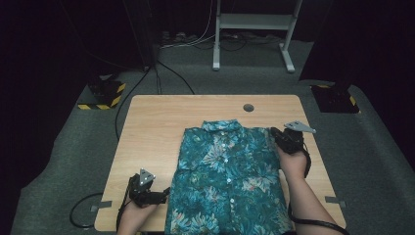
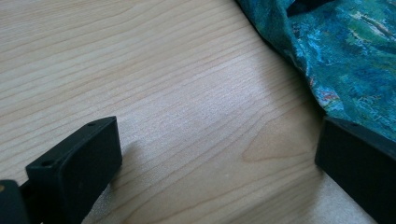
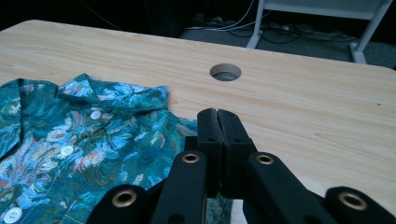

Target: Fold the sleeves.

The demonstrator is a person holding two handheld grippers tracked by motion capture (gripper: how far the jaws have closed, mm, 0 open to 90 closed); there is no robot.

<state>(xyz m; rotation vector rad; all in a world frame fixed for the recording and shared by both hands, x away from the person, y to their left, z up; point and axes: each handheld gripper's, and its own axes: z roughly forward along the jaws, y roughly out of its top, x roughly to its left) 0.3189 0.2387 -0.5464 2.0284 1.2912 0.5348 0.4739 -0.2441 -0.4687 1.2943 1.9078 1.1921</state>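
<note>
Right gripper (image 3: 218,116) fingers pressed together over shirt (image 1: 227,176) edge; left gripper (image 2: 219,163) fingers wide, bare table (image 1: 151,127) between.

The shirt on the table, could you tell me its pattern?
Teal floral print shirt, clearest in the high view.

The shirt (image 1: 230,176) runs off the bottom edge of the high view, so its hem stays unseen, and both forearms are cut off there too. In the left gripper view both jaws are cropped by the frame, and the shirt (image 2: 345,60) by the right edge. In the right gripper view, the closed jaws cover part of the shirt's (image 3: 70,154) edge; whether cloth is pinched cannot be told.
</note>
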